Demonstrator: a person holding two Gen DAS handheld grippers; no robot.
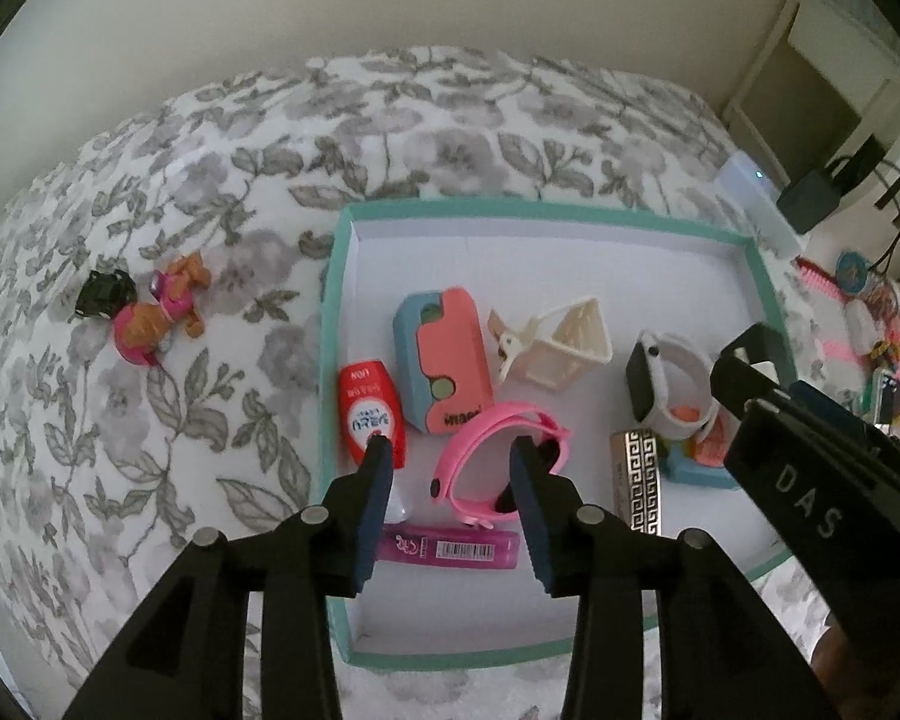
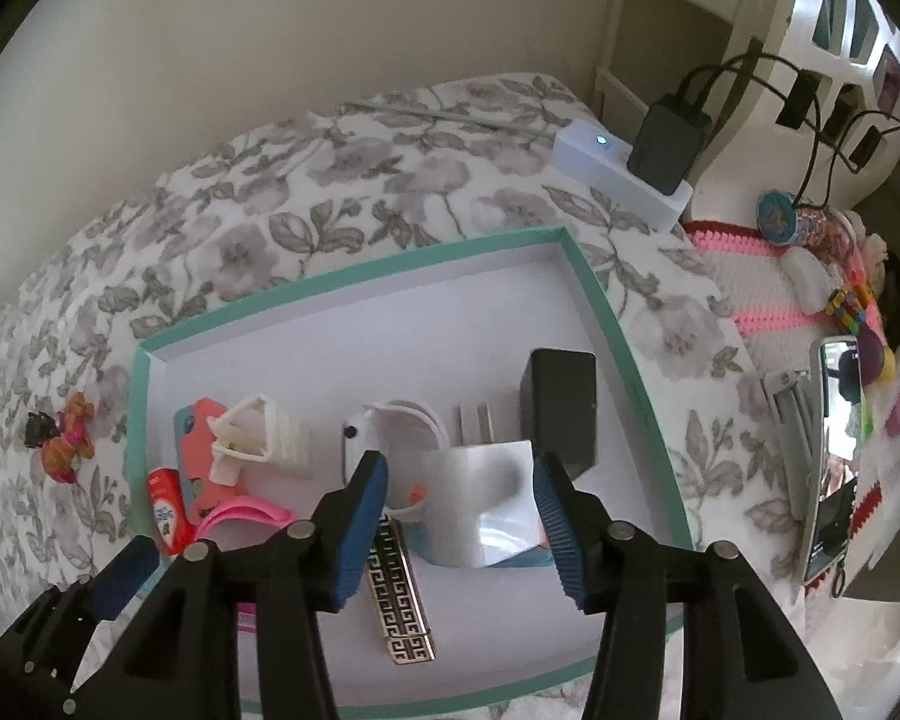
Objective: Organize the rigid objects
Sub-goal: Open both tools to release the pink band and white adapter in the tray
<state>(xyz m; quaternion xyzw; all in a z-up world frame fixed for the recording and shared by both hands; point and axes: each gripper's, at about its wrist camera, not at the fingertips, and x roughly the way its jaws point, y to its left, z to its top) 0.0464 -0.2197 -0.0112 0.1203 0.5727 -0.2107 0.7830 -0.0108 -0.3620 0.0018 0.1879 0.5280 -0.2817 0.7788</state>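
A floral bedspread (image 1: 210,192) carries a teal-rimmed tray (image 1: 330,324). Both grippers point steeply down into the tray. The left gripper (image 1: 450,450) stands open above the pink wristband (image 1: 486,450); the right gripper (image 2: 459,474) stands open astride a white pouch (image 2: 486,504).

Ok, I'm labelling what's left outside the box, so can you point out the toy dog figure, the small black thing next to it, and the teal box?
toy dog figure (image 1: 161,317), left wrist view, on its pink body.
small black thing (image 1: 103,294), left wrist view, on its dark top.
teal box (image 1: 327,324), left wrist view, on its left wall.
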